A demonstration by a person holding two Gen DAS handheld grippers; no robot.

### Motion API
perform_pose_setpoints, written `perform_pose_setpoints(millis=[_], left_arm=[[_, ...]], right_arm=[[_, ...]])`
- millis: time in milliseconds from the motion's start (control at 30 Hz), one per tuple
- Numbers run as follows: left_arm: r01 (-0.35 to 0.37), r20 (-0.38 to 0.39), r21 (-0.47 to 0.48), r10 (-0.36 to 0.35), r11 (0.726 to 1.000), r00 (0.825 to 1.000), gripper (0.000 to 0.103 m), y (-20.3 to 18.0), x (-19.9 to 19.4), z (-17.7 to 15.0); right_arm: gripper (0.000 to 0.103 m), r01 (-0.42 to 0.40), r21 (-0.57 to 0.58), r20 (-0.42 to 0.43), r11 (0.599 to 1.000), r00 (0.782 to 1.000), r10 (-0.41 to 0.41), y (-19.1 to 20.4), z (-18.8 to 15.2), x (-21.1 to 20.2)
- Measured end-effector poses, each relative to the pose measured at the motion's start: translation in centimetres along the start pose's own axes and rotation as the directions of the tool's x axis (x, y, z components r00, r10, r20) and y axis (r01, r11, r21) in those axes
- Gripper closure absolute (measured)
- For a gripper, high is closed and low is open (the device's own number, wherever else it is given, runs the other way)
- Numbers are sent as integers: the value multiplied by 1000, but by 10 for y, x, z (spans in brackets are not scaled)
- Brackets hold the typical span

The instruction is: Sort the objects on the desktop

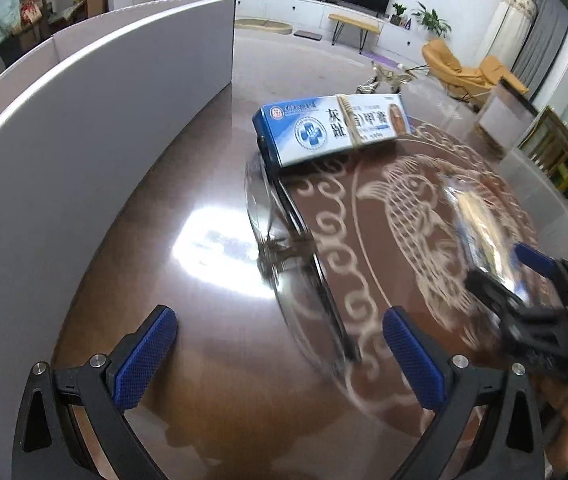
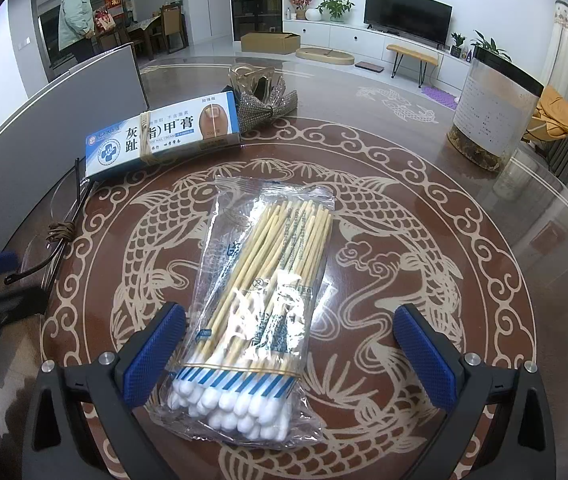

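Two spread fingers (image 2: 424, 354) flanking swab packet (image 2: 260, 292)

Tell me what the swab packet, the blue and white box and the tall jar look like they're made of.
Swab packet: thin clear plastic film, glossy and crinkled; the sticks inside look like wood or bamboo with white cotton-like tips.
Blue and white box: printed cardboard by its sharp folded edges, slightly glossy, with a rubber band around it.
Tall jar: clear plastic or glass, cannot tell which; dark lid, pale label.

we note a brown fish-patterned table (image 2: 424, 216) bearing swab pack (image 2: 260, 292) centrally, ointment box (image 2: 164, 136) far left, jar (image 2: 492, 112) far right.
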State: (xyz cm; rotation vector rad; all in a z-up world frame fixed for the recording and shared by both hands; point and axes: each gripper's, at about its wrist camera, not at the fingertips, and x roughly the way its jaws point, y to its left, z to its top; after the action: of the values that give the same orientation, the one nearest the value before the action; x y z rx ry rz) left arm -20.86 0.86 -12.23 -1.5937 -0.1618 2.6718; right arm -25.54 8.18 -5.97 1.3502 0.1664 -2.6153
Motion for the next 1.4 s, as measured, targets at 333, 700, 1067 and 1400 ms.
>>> perform_pose_setpoints(millis=[333, 700, 1067, 1400], left_arm=[[-73, 23, 88, 71, 993, 997, 18, -14, 15, 29], [20, 86, 212, -38, 977, 996, 73, -13, -19, -21], [92, 76, 254, -114, 963, 991, 73, -27, -47, -85], [54, 87, 247, -78, 967, 993, 18, -29, -44, -90]], right_arm=[[0, 0, 0, 0, 1000, 1000, 0, 0, 0, 0], [0, 0, 0, 0, 1000, 1000, 0, 0, 0, 0], [0, 1, 1, 0, 1000, 1000, -1, 0, 0, 0], [0, 1, 1, 1, 1000, 1000, -1, 0, 0, -1]])
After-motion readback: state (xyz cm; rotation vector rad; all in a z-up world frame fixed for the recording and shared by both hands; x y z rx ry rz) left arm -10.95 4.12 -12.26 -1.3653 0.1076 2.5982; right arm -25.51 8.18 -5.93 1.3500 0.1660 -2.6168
